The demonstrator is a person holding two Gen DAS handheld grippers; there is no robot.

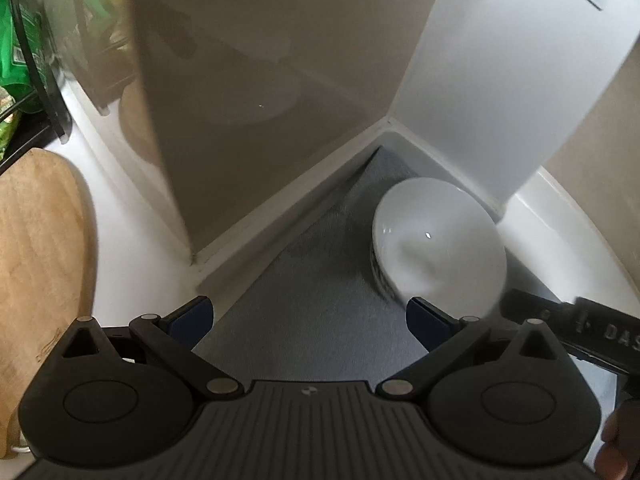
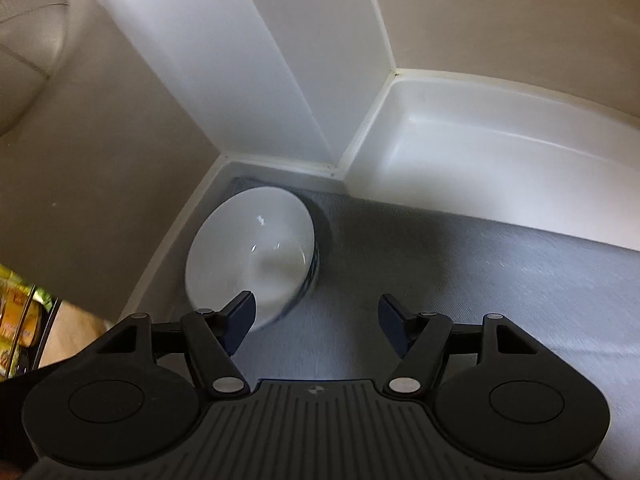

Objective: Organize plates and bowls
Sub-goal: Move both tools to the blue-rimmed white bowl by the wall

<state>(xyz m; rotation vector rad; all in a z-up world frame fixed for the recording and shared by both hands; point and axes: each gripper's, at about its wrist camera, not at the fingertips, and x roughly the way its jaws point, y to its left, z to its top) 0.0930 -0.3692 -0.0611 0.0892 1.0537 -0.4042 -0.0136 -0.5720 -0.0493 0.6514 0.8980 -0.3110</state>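
Observation:
A white bowl [image 1: 438, 240] sits on top of a small stack of bowls in the back corner of a drawer lined with a grey mat [image 1: 320, 312]. It also shows in the right wrist view [image 2: 252, 256], on the mat [image 2: 460, 280]. My left gripper [image 1: 310, 322] is open and empty, just left of the bowl. My right gripper [image 2: 316, 322] is open and empty, with its left finger [image 2: 240, 316] in front of the bowl's near rim. Part of the right gripper [image 1: 576, 332] shows at the right edge of the left wrist view.
White drawer walls [image 2: 460, 136] enclose the mat. A beige cabinet panel [image 1: 260, 80] stands left of the drawer. A wooden board [image 1: 40, 248] lies on the white counter at far left, with green packets [image 1: 16, 48] in a black rack behind it.

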